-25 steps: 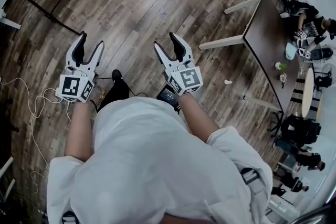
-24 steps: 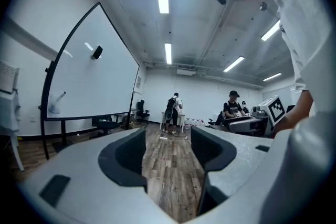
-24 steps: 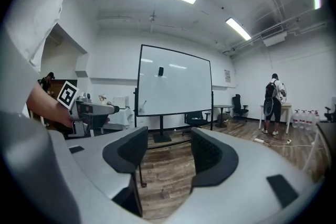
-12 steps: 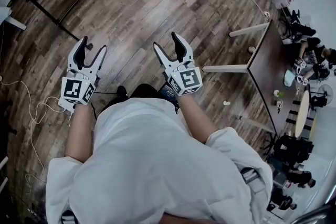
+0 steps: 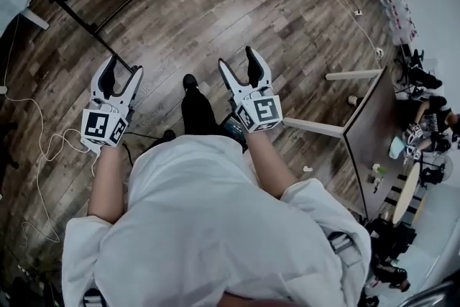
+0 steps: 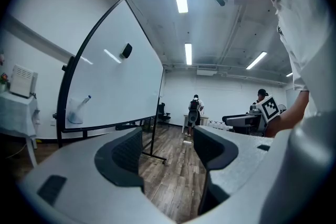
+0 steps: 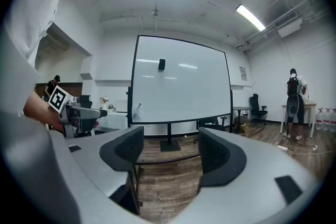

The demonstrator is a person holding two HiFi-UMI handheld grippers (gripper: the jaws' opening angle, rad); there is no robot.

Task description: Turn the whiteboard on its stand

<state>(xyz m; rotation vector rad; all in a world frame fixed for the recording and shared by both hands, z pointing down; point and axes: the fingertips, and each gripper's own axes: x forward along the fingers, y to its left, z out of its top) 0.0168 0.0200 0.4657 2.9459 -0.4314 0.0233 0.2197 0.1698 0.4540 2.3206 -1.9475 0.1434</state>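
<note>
You are holding the left gripper (image 5: pixel 123 67) and right gripper (image 5: pixel 238 60) level, both released and empty, their jaws having just been opening. The whiteboard (image 7: pixel 181 81) is standing well ahead on its stand (image 7: pixel 169 143); be aiming one gripper at each side before turning.

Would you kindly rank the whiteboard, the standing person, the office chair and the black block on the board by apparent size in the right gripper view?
1. whiteboard
2. standing person
3. office chair
4. black block
Person and chair stand farther back, so real sizes may differ.
</note>
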